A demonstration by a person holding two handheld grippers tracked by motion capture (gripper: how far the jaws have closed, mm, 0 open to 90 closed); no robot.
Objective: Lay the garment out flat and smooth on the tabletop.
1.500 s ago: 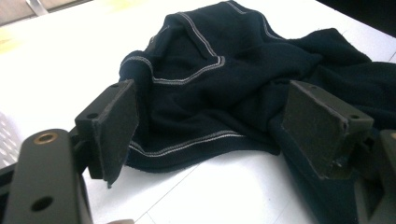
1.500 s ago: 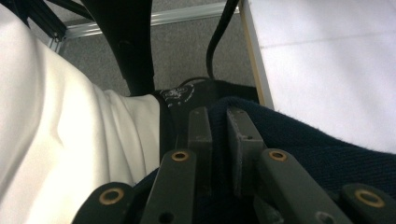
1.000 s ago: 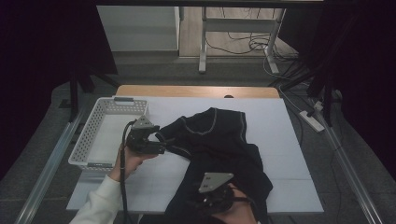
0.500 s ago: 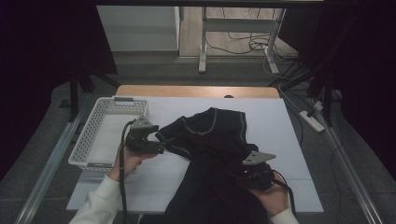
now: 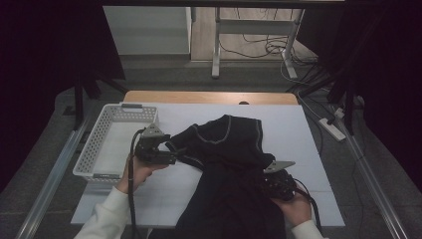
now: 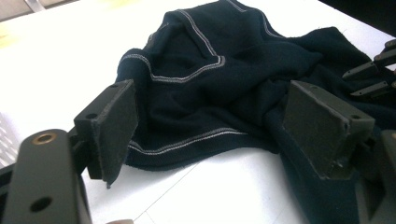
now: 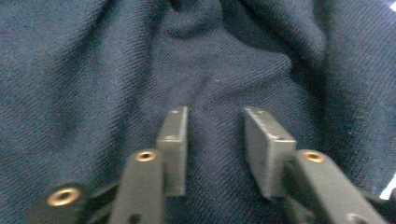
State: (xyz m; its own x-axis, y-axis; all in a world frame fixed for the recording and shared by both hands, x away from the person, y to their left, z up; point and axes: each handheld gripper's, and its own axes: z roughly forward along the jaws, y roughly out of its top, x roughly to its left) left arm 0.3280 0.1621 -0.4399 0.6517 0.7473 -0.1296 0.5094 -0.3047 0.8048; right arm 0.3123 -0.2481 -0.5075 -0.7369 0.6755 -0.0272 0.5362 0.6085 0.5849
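On the white table (image 5: 308,149), your dark knit garment (image 5: 234,169) with pale stitching lies rumpled, long axis running from you to the far edge. A ribbed white basket (image 5: 99,144) sits left. Your left gripper (image 6: 210,135) is spread at its hem; your right gripper (image 7: 212,140) is parted over the weave.

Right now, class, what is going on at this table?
A person is working a dark garment with a handheld claw in each hand. The left claw stands wide open at the garment's stitched edge, gripping nothing. The right claw is partly open, pressed close against the fabric at the garment's right side. The garment lies crumpled on the white table, beside a white basket.
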